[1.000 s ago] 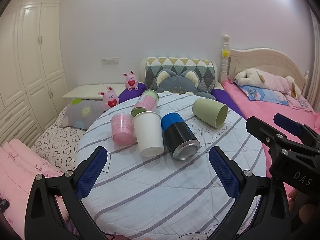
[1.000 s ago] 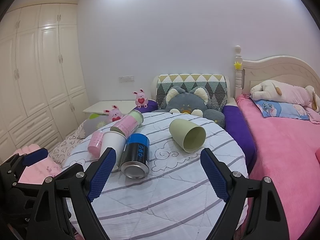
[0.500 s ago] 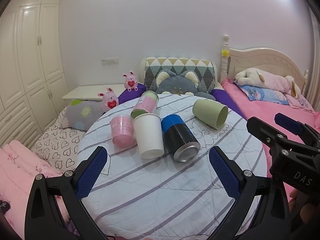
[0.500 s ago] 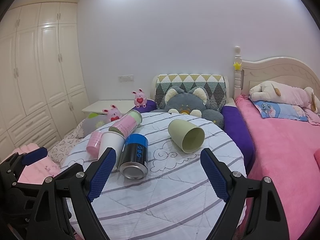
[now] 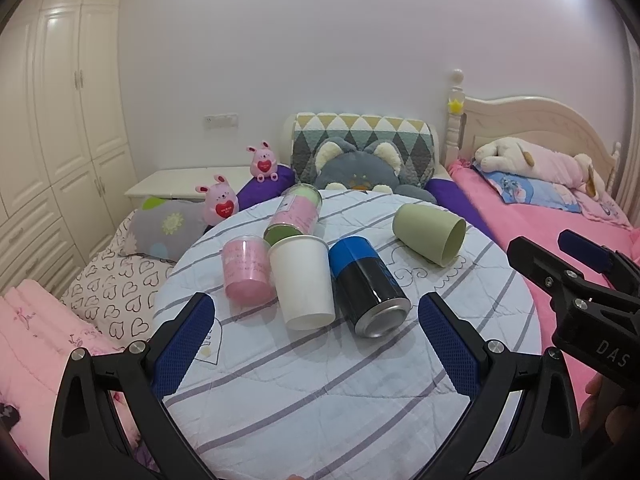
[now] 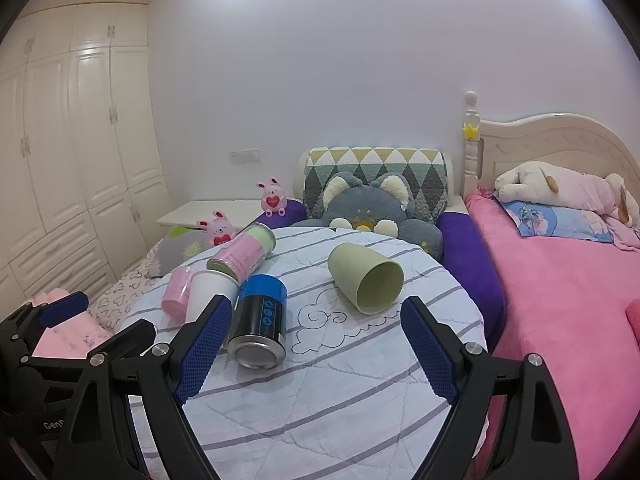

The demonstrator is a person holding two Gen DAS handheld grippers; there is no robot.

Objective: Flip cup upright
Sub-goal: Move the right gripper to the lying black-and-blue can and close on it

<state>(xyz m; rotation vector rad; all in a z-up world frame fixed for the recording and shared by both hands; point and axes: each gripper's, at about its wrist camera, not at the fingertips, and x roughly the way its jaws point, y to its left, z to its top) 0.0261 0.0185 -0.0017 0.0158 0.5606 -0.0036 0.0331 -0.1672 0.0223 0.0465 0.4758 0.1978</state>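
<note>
Light: soft, even, from a ceiling glare at the top of both views.
Shadows: faint.
Edges: strongly curved, with dark vignetted corners.
Focus: sharp.

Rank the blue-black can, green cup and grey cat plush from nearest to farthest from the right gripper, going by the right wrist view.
1. Blue-black can, lying by the right gripper's left finger.
2. Green cup, on its side, mid-table, ahead.
3. Grey cat plush, behind the table's far edge.

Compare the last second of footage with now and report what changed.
Almost nothing. The left gripper and right gripper stay open and empty, drifting only slightly. The green cup, white cup, pink cup, blue-and-black can and pink canister still lie on their sides, untouched.
</note>
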